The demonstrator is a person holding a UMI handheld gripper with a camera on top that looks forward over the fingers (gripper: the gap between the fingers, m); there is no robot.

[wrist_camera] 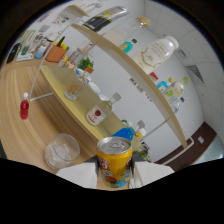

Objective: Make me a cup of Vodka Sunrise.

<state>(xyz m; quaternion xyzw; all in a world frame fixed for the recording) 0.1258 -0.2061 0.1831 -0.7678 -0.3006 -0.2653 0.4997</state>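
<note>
A yellow juice can (114, 161) is clamped by the gripper (115, 175), top unopened. 1 clear glass (62, 149) of ice is seen beside it; shelf bottle labels can't be read.

A yellow can (114, 162) with a silver top and orange-red print; a small red bottle (24, 107) with a white cap; a clear glass (61, 149); a light wood-grain surface (25, 145).

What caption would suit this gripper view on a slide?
Hand-held gripper closed on a yellow can, beside an empty glass on a bar counter.
</note>
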